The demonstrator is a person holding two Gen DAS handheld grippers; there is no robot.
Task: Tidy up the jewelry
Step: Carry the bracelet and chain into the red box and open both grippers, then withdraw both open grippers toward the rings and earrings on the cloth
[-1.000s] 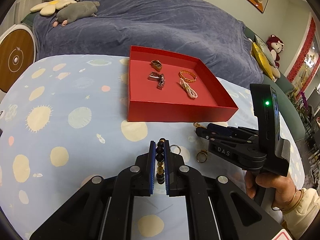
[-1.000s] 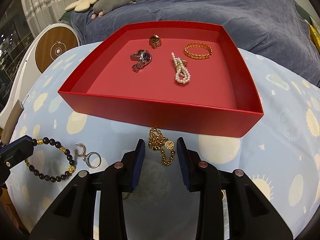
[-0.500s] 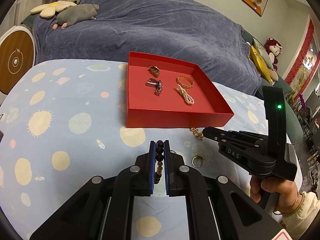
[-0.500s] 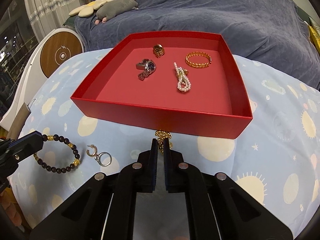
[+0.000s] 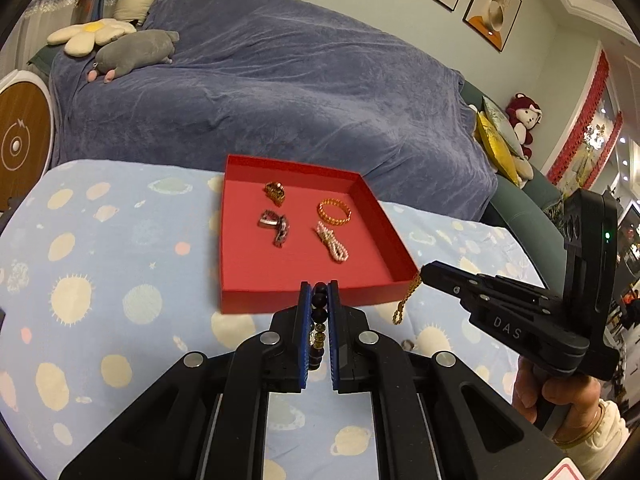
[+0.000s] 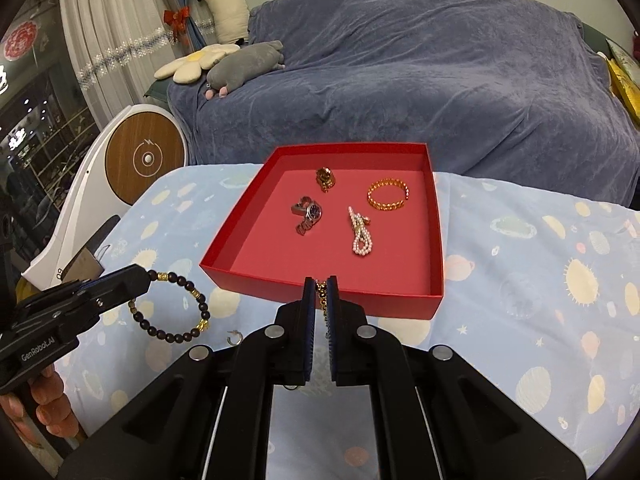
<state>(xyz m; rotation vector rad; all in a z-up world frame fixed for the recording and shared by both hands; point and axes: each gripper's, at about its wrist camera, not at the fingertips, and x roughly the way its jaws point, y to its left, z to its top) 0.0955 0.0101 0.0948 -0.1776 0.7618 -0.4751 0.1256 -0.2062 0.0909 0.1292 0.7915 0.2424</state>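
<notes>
The dark beaded bracelet (image 6: pixel 172 308), a ring of round black and gold beads, is now hanging clear of the cloth, clamped in the left gripper (image 5: pixel 319 294) just in front of the red tray (image 5: pixel 304 303). The gold chain (image 5: pixel 407 299), lying beside the tray a second ago, is dangling from the right gripper (image 6: pixel 321 286), pinched tight. A watch (image 6: pixel 307 214), pearl strand (image 6: pixel 361 232) and gold bangle (image 6: pixel 388 195) are lying inside the square, matte tray.
</notes>
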